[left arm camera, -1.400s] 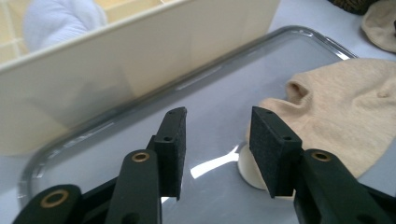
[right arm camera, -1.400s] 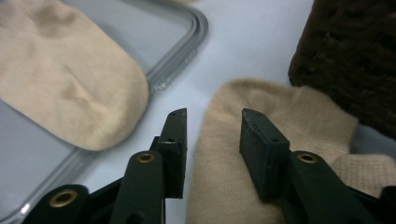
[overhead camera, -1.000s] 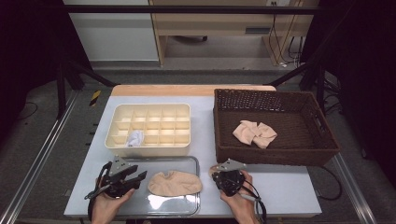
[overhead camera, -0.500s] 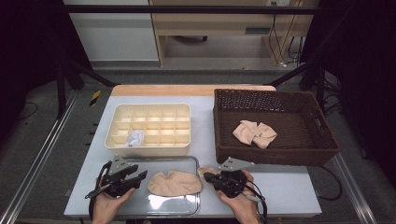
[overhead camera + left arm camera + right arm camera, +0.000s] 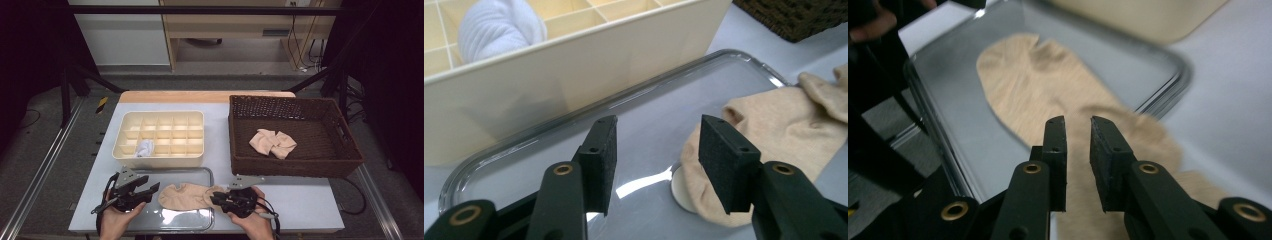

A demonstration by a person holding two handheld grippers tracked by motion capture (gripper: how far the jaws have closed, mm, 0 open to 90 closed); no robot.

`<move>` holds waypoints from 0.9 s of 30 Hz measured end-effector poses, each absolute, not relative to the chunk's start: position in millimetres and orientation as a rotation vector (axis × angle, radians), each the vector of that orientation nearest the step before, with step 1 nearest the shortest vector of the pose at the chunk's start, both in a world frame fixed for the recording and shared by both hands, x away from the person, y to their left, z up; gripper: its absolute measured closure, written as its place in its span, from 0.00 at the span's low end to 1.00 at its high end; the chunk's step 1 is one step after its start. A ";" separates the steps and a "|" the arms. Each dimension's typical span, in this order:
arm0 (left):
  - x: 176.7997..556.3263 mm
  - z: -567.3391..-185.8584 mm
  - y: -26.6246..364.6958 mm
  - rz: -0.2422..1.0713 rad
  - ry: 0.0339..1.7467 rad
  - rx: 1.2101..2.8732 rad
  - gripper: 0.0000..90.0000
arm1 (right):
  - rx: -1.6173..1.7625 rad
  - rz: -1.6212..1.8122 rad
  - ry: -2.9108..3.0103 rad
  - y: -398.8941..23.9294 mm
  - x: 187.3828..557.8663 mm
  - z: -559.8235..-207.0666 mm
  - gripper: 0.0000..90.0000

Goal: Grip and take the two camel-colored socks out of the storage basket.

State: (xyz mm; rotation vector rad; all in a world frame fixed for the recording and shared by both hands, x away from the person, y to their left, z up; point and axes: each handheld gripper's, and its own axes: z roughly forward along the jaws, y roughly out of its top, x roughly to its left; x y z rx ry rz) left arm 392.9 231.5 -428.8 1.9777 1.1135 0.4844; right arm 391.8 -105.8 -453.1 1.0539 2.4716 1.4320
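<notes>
- A beige sock (image 5: 187, 195) lies flat on the shiny metal tray (image 5: 170, 220) at the near edge of the table (image 5: 305, 200), its right end hanging over the tray's rim.
- The right gripper (image 5: 220, 199) sits low over that right end; its jaws have just been opening and stand a narrow gap apart, with the sock beneath them, not pinched.
- The left gripper (image 5: 150, 191) rests just left of the sock's other end, jaws wide apart and just been opening, nothing between them.
- Behind the tray stands a cream divided box (image 5: 160, 137) with a white rolled sock (image 5: 145, 148) in one front compartment.
- A brown wicker basket (image 5: 300, 165) to the right holds another beige sock pair (image 5: 272, 143).
</notes>
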 end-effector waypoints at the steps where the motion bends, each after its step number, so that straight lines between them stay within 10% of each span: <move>1: 392.9 -427.4 229.8 0.491 1.107 1.981 0.55 | 1.056 1.439 2.440 -111.9 392.7 -448.6 0.85; 27: 404.9 -432.6 100.1 0.404 0.923 2.159 0.61 | 1.237 1.273 2.373 -168.1 393.3 -473.8 0.76</move>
